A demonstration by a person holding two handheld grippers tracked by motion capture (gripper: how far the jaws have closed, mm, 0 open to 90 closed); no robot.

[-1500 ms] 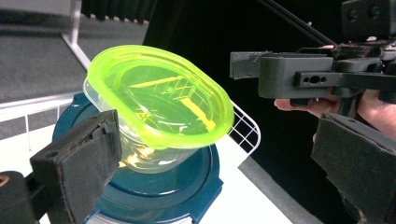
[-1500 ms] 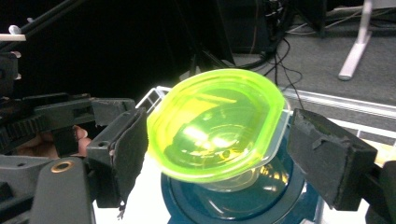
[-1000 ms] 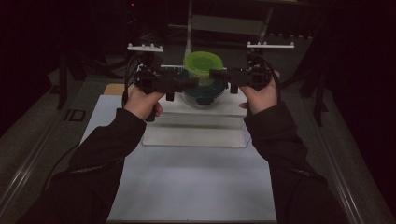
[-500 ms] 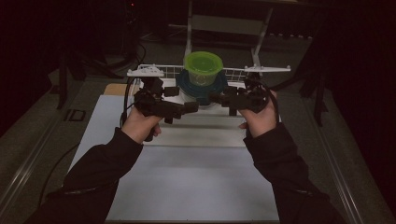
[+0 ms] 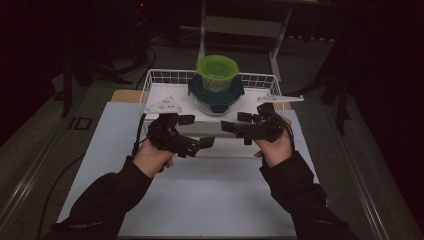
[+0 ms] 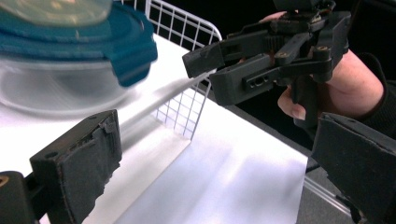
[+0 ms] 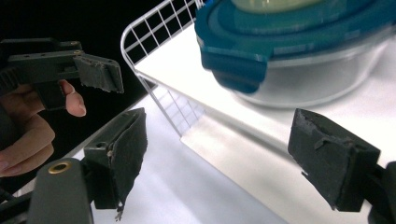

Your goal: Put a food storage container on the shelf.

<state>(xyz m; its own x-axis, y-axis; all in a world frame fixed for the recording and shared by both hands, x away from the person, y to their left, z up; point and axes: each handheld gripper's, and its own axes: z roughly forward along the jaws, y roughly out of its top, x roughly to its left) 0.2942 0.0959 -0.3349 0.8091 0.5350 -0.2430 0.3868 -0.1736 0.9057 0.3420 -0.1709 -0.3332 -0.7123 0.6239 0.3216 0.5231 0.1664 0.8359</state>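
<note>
Surface: pale worktop (image 5: pixel 210 200), bare near side.
Containers: two stacked in white wire basket (image 5: pixel 150 87) — teal-lidded glass bowl (image 5: pixel 216 97), green-lidded tub (image 5: pixel 217 70).
Left gripper (image 5: pixel 200 144): fingers wide apart, empty.
Right gripper (image 5: pixel 231 125): fingers wide apart, empty.

green-lidded container (image 5: pixel 217 72): contents too dim to tell in the high view
teal-lidded glass bowl (image 6: pixel 60 70): blurred and cut off by the top and left edges in the left gripper view
wire basket (image 7: pixel 154 28): far side hidden behind the bowl
counter (image 5: pixel 210 200): near edge cut off
</note>
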